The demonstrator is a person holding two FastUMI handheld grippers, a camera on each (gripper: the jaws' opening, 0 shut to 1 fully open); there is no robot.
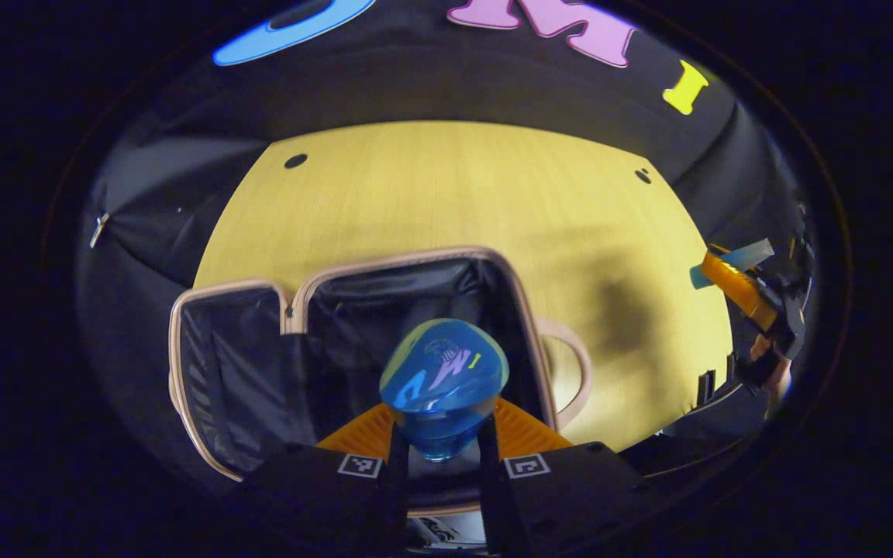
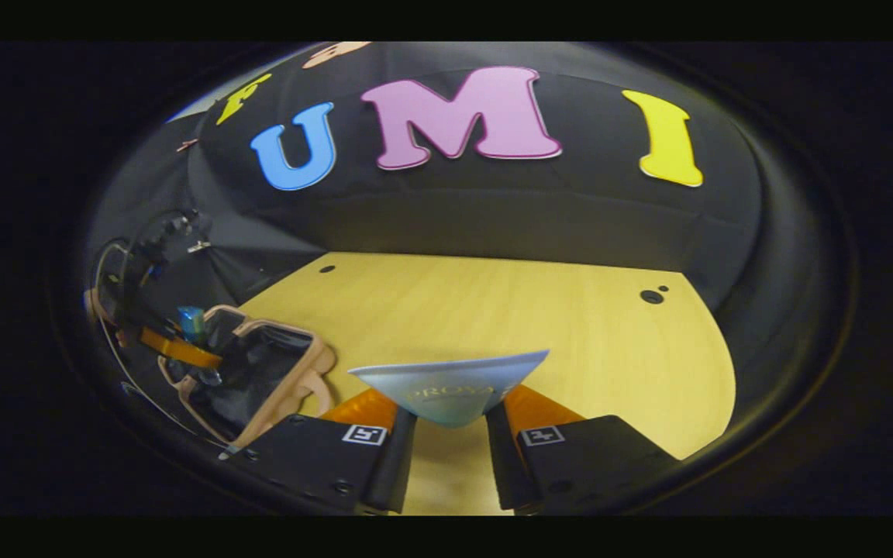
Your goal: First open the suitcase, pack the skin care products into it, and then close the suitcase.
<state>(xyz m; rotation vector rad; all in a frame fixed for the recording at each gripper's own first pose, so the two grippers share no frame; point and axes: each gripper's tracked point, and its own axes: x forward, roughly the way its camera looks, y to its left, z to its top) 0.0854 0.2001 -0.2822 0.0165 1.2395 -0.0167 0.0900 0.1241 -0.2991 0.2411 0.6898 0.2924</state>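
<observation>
Lying open on the wooden worktop [image 1: 431,194], the suitcase [image 1: 353,310] shows its dark lining. The left tool [image 1: 440,457] is closed around a blue bottle [image 1: 443,380] above it; lower it well inside before releasing. The right tool [image 2: 450,434] pinches a pale packet [image 2: 450,384], waiting right of the case.

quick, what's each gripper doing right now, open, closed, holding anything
Left gripper: closed on a glossy blue plastic bottle, above the open pink-rimmed suitcase.
Right gripper: closed on a pale blue flat tube, over the wooden table.
</observation>
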